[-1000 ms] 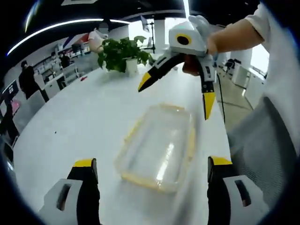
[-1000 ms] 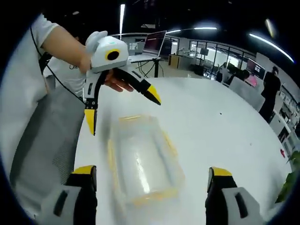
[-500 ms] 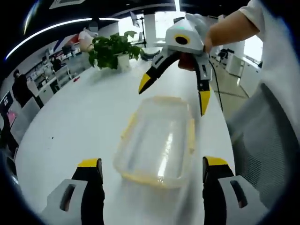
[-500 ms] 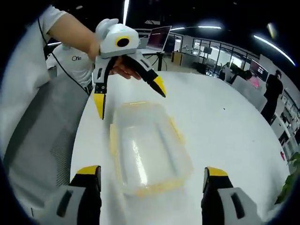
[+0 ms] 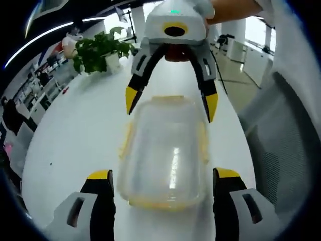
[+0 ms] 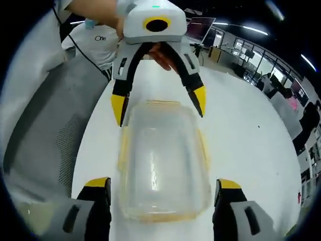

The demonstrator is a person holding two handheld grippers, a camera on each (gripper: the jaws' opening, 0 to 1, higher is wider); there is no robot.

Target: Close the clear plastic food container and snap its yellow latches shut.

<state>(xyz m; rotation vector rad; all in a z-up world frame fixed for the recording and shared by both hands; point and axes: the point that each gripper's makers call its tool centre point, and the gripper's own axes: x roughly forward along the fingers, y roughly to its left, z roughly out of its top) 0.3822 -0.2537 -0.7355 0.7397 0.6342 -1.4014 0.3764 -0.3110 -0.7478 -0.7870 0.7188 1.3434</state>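
Observation:
The clear plastic container (image 5: 165, 150) with yellow latches along its rim lies flat on the white table (image 5: 75, 135), its lid resting on top. My left gripper (image 5: 163, 178) is open, its jaws standing either side of the container's near end. Opposite it, my right gripper (image 5: 170, 103) hangs open over the far end, yellow tips just outside the rim. In the right gripper view the same container (image 6: 163, 160) sits between my right gripper (image 6: 163, 185) and my left gripper (image 6: 159, 104). Neither gripper grips anything.
A potted plant (image 5: 98, 50) stands far back on the table. A grey mesh chair (image 5: 286, 145) sits by the table's edge, beside the container, also seen as the chair (image 6: 45, 130). A person in a white shirt (image 6: 98, 42) is behind.
Both grippers have come nearer the container and each other, lining up head-on over its two ends. Their jaws stayed open; the container has not visibly moved on the table.

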